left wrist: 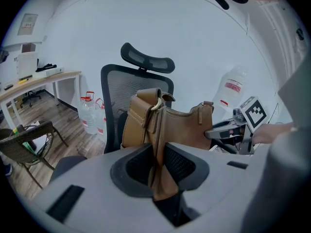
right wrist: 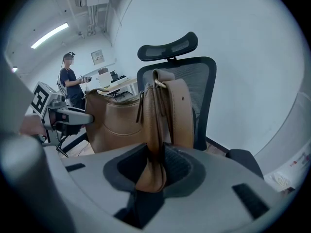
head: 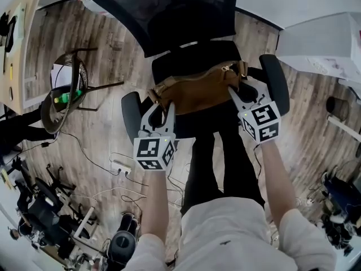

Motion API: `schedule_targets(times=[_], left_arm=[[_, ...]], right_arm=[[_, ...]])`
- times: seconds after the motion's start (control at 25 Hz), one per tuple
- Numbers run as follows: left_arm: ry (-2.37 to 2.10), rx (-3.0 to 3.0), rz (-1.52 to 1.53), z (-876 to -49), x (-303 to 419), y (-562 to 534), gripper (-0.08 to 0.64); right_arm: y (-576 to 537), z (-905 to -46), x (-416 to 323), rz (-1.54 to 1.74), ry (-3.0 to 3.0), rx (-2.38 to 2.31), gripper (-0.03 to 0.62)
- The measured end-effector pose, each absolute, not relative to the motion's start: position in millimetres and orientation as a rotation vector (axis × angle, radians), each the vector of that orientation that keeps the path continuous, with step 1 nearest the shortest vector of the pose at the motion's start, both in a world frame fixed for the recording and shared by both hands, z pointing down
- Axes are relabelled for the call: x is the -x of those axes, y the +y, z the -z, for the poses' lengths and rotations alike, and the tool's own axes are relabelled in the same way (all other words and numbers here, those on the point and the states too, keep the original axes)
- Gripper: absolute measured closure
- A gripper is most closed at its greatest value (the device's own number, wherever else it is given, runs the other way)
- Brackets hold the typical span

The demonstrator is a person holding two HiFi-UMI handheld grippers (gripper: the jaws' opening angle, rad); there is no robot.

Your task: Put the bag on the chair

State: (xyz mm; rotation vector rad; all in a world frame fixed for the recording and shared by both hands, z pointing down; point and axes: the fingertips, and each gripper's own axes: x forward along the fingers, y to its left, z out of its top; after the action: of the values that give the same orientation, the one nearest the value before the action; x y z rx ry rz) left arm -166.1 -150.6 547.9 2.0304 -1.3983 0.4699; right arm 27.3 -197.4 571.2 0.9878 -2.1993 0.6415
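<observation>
Head view: a tan leather shoulder bag (head: 194, 92) hangs between the two grippers above the seat of a black office chair (head: 169, 21). The left gripper (head: 159, 107) holds its left end and the right gripper (head: 240, 90) its right end. Whether the bag touches the seat cannot be told. A power strip (head: 120, 165) lies on the wooden floor (head: 113, 55).

Left gripper view: the left gripper (left wrist: 159, 171) has its jaws pinched on the bag's strap (left wrist: 156, 144). The bag body (left wrist: 182, 127) stands upright before the chair's mesh back (left wrist: 116, 89). Water bottles (left wrist: 90, 113) stand behind.

Right gripper view: the right gripper (right wrist: 153, 171) has its jaws pinched on the strap's other end (right wrist: 154, 130). The headrest (right wrist: 167, 46) rises beyond the bag.
</observation>
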Motion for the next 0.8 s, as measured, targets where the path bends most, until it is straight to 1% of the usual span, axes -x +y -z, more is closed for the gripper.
schedule_targets(times=[0.8], left_arm=[[-1.388,-2.040,-0.502,-614.9,169.1,-189.8,0.489]], right_arm=[[-234.8,-632.7,-26.4,-0.627,-2.176,-0.994,0.491]])
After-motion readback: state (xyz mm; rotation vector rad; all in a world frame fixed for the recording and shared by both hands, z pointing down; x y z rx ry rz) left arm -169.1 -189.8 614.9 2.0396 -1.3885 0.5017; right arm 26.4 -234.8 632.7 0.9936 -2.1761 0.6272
